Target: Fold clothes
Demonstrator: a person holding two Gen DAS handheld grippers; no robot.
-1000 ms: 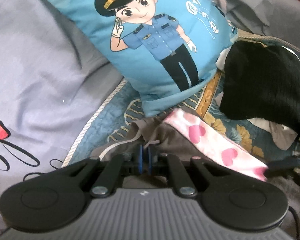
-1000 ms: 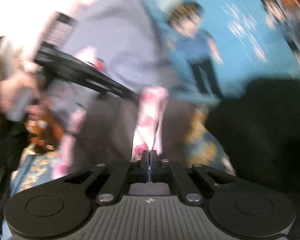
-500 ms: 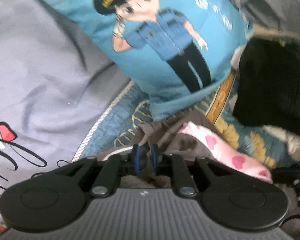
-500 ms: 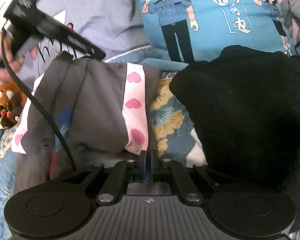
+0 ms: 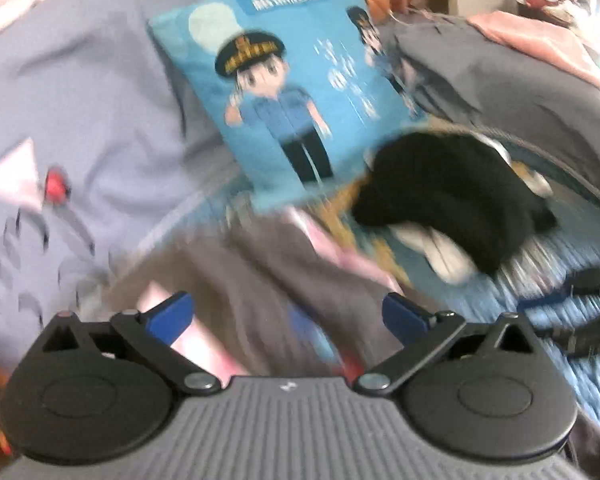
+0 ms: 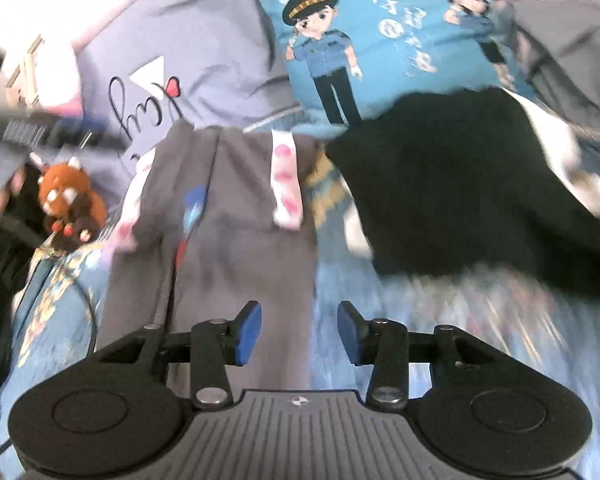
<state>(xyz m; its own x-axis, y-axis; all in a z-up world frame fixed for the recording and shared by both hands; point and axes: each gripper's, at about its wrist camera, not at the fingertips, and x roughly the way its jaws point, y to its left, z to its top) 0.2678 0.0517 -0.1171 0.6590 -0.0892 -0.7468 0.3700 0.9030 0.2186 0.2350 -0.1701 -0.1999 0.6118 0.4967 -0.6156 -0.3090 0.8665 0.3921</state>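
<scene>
A grey garment (image 6: 236, 216) with a pink heart-print trim (image 6: 286, 176) lies flat on the blue patterned bedspread (image 6: 440, 320). In the left wrist view the same grey garment (image 5: 256, 276) is blurred and spreads under my left gripper (image 5: 288, 316), which is open wide with nothing between its blue pads. My right gripper (image 6: 300, 332) is also open, hovering over the garment's near right edge. The other hand-held gripper (image 6: 48, 136) shows at far left in the right wrist view, held by a hand.
A black garment (image 6: 468, 184) lies right of the grey one, over something white. A blue cartoon-officer pillow (image 6: 372, 36) and a lilac pillow (image 6: 180, 52) sit behind. A small brown plush toy (image 6: 70, 200) rests at the left.
Both grippers were shut on the grey garment and have opened and pulled back. The garment now lies spread on the bed.
</scene>
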